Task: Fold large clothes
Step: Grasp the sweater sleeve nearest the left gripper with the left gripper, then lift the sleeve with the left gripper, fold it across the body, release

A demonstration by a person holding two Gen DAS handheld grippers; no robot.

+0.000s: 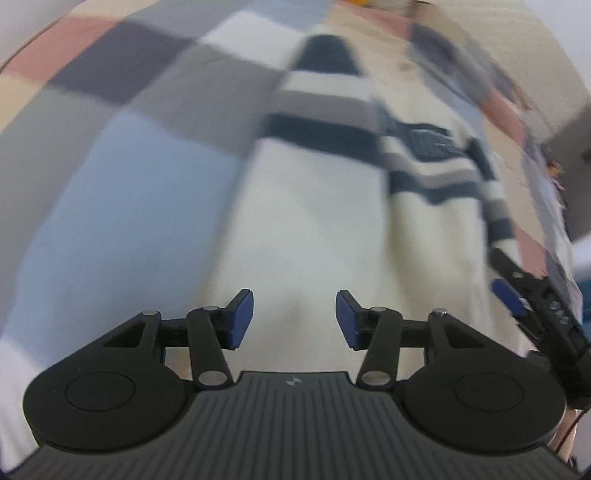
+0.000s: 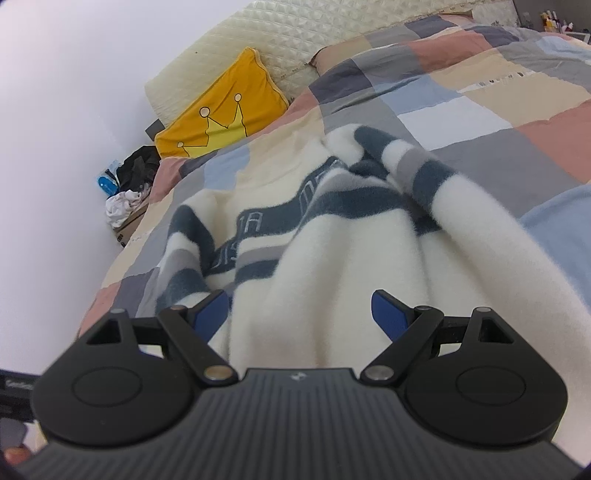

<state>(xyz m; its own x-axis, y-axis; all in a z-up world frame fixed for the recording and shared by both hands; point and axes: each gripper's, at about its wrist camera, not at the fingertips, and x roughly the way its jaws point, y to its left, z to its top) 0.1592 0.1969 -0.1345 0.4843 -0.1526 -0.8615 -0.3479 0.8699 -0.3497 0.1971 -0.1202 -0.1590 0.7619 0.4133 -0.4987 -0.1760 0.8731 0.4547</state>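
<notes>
A cream sweater (image 2: 332, 266) with dark stripes lies rumpled across the middle of a checked bed (image 2: 480, 122). Both the left claw (image 1: 294, 319) and the right claw (image 2: 301, 314) gape wide, empty. Best to pinch the hem evenly with both.

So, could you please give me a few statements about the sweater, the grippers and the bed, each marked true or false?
1. The left gripper is open, with nothing between its blue pads. True.
2. The right gripper is clamped shut on the sweater. False: its jaws are spread wide, above the cream fabric.
3. The sweater is cream with dark blue and grey stripes. True.
4. The sweater lies on a bare wooden table. False: it lies on a checked bedspread.
5. A yellow cushion with a crown drawing leans near the headboard. True.
6. The sweater is already folded into a neat square. False: it is spread out and rumpled, one sleeve bunched over it.
</notes>
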